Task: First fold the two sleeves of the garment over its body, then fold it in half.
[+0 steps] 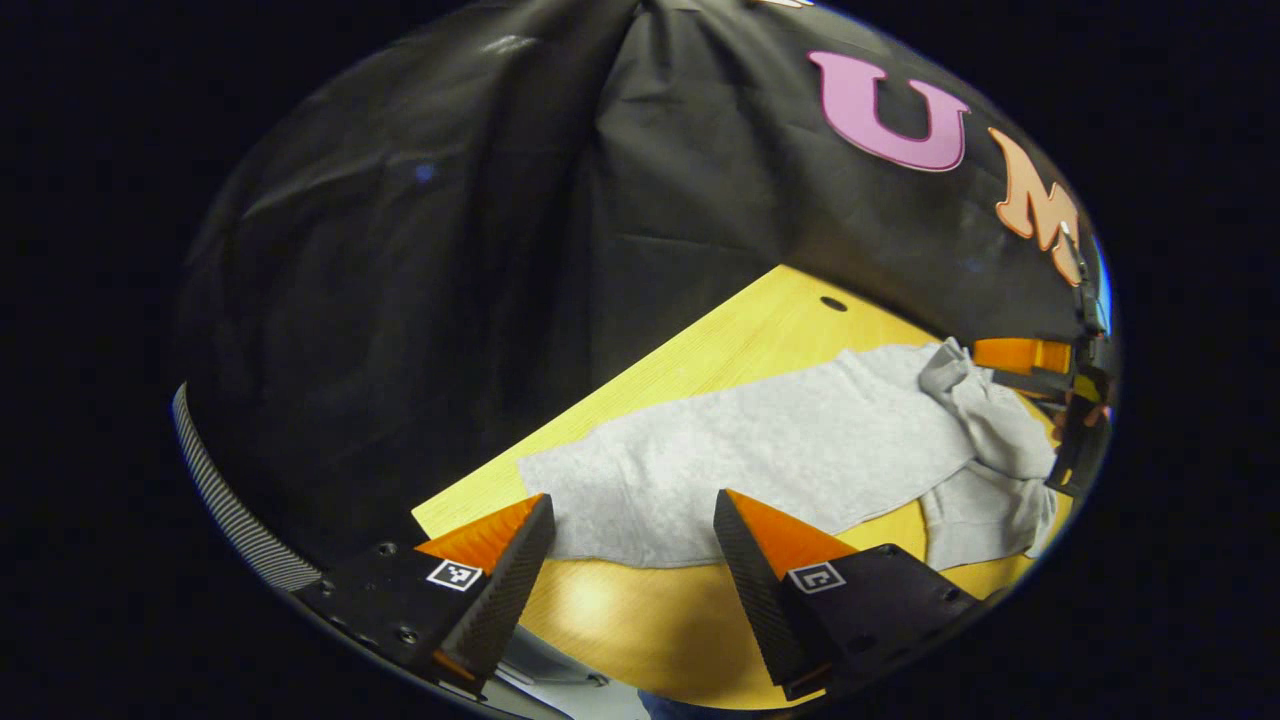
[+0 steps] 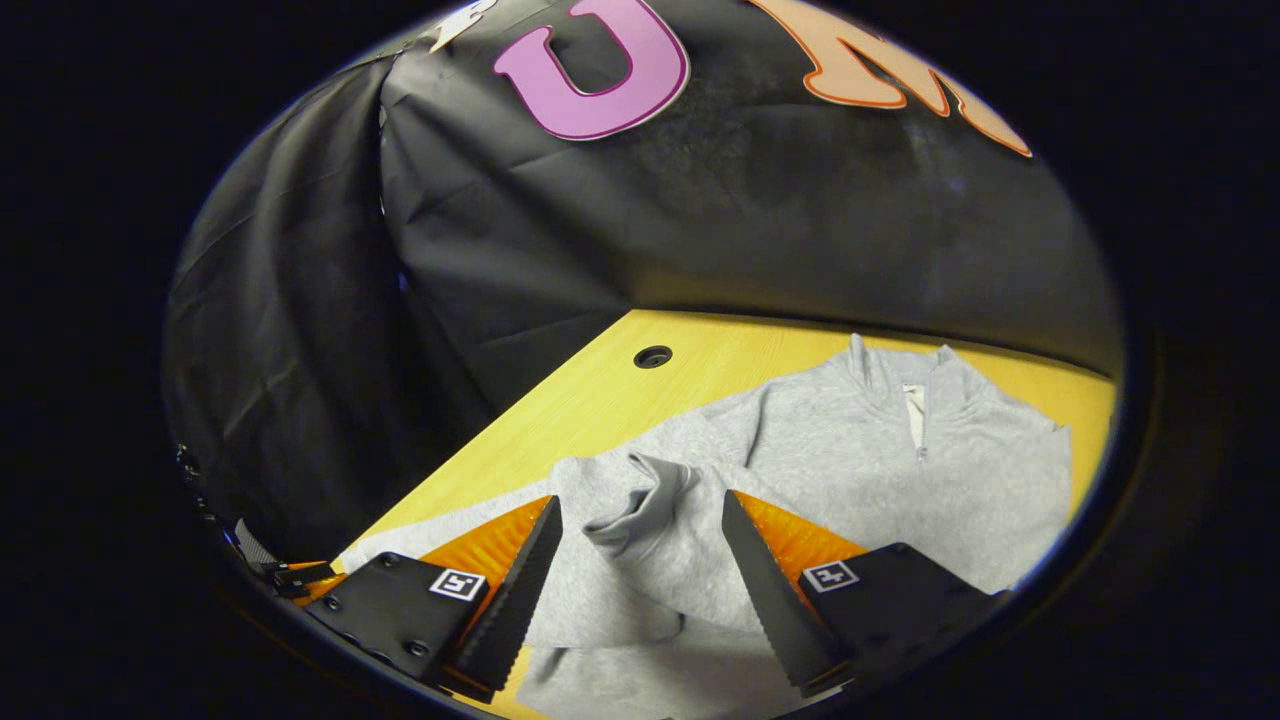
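Sitting wide open at the bottom of the left gripper view: left gripper, fingers apart, gripping nothing, hovering over the near hem of the grey zip-neck pullover spread on the yellow wooden table. Likely waiting its turn while the other side gets worked.

Showing at the far right edge of that view: right gripper over a bunched sleeve; too close to the edge to judge contact from there.

Looking through the right gripper view: right gripper also wide open, fingers straddling the rumpled sleeve without pressing on it. Sleeve cuff standing up in a ridge, lying partly on the pullover body, collar and short zip toward the back wall. Cable hole in the table well clear of the cloth.

Judging first sleeve fold as roughly placed but untidy; halving fold not yet done.
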{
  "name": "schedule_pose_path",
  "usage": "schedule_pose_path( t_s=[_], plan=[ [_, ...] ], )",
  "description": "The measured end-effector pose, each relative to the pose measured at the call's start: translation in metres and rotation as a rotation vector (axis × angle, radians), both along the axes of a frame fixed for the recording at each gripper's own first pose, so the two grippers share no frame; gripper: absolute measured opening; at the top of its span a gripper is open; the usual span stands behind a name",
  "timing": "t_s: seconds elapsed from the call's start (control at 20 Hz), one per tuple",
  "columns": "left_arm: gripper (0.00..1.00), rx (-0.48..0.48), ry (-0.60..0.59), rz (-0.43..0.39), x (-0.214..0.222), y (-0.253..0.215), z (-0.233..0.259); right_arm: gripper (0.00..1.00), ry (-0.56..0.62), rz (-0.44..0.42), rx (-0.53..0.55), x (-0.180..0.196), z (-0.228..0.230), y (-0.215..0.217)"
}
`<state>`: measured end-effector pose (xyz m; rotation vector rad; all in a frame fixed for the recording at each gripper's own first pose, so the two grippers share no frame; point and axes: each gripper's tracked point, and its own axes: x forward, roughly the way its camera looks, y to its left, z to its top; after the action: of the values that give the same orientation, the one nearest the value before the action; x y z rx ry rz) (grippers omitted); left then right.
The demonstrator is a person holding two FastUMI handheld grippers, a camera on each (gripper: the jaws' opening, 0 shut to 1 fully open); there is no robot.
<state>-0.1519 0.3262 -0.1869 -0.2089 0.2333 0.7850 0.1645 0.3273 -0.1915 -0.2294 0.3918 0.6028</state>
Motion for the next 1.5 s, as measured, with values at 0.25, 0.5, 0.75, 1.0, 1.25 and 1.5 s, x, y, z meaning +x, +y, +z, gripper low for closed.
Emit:
schedule_pose_path(
  t_s=[0.25,0.5,0.75,1.0,1.25,1.5],
  plan=[
    [0.95,-0.026,0.037,0.043,0.008,0.007,-0.018,0.99,-0.067,-0.049,0.036,-0.016,0.041,-0.035],
    [0.94,0.011,0.083,0.018,0.016,0.001,-0.023,0.99,-0.115,-0.134,0.053,-0.025,0.076,-0.088],
    [0.82,0.010,0.085,-0.011,0.016,0.000,-0.020,0.96,-0.134,-0.212,0.069,-0.035,0.099,-0.134],
    [0.34,-0.004,0.076,-0.054,0.032,-0.008,-0.018,0.99,-0.152,-0.269,0.059,-0.045,0.110,-0.173],
    [0.06,-0.020,0.095,-0.021,0.036,-0.010,-0.016,0.96,-0.159,-0.313,0.064,-0.052,0.115,-0.202],
    [0.00,-0.049,0.062,-0.079,0.056,-0.031,0.005,0.96,-0.151,-0.350,0.059,-0.056,0.110,-0.226]
  ],
)
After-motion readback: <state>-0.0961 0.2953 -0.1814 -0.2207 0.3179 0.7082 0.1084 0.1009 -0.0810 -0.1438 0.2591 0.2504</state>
